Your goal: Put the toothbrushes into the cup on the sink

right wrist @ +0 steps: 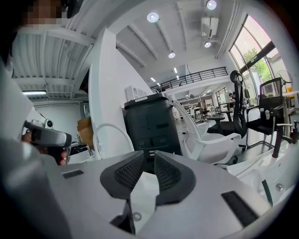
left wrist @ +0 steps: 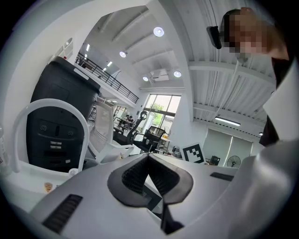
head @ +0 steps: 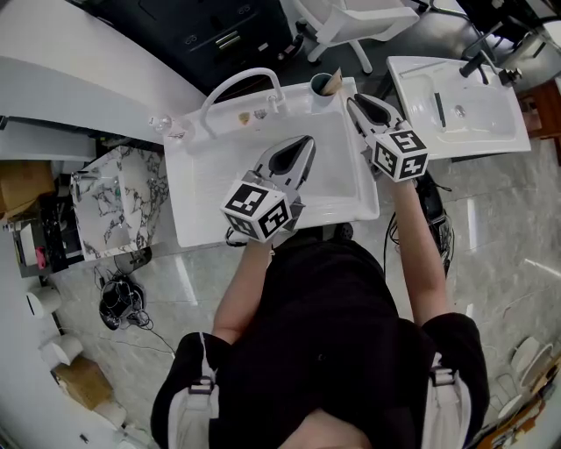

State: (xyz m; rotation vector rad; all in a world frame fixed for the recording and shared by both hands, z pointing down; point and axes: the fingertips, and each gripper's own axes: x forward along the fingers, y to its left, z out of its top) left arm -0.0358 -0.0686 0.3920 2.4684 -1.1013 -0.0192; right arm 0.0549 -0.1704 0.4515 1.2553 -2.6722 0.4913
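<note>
The cup point(head: 323, 85) stands on the back right corner of the white sink point(head: 188, 232), beside the arched white faucet point(head: 241, 83). What is in the cup I cannot tell, and no toothbrush shows on this sink. My left gripper point(head: 309, 140) hovers over the basin's middle, its tips touching, shut on nothing point(left wrist: 148, 157). My right gripper point(head: 351, 100) is at the sink's right rim, just right of the cup. Its jaws stand a narrow gap apart with nothing between them point(right wrist: 148, 158).
A second white sink point(head: 491, 131) stands to the right with a dark stick-like object point(head: 439, 110) lying in its basin. A marbled box point(head: 114, 210) sits left of the sink. A white chair point(head: 359, 17) and a dark cabinet are behind. Small items point(head: 254, 114) lie on the back ledge.
</note>
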